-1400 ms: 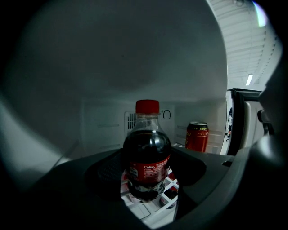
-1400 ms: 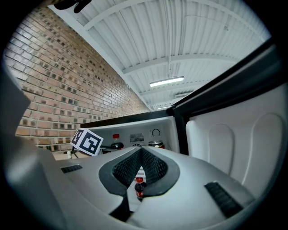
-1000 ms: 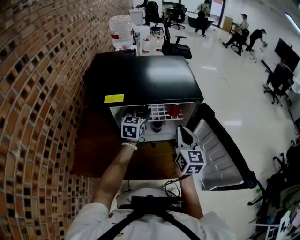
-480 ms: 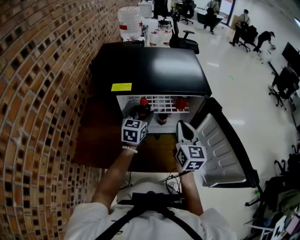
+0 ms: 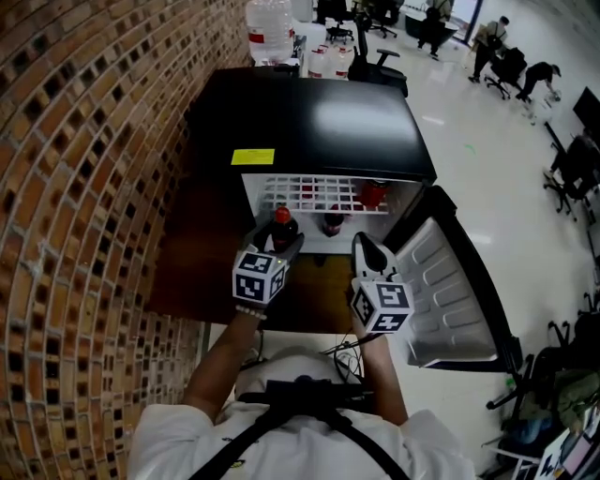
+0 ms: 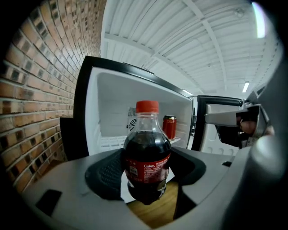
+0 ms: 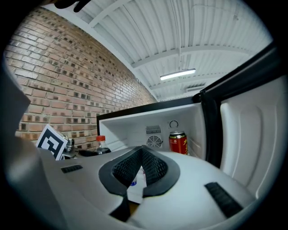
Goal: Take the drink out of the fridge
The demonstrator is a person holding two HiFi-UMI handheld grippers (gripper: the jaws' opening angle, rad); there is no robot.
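Note:
A cola bottle (image 5: 282, 228) with a red cap stands upright between the pads of my left gripper (image 5: 284, 242), just outside the fridge's open front. In the left gripper view the bottle (image 6: 147, 152) fills the gap of that gripper (image 6: 146, 171), and both pads press on its label. My right gripper (image 5: 365, 247) hovers to the right of it, in front of the fridge, shut with nothing in it. In the right gripper view the pads of that gripper (image 7: 141, 162) meet, and the bottle (image 7: 101, 144) shows at the left.
The black fridge (image 5: 319, 122) stands against a brick wall (image 5: 84, 187), its door (image 5: 441, 291) swung open to the right. Inside stand a red can (image 7: 178, 142) and another dark bottle (image 5: 334, 223). Water jugs (image 5: 267, 19) and office chairs stand behind.
The left gripper has pulled the cola bottle back out of the fridge, toward the person. The right gripper has barely shifted.

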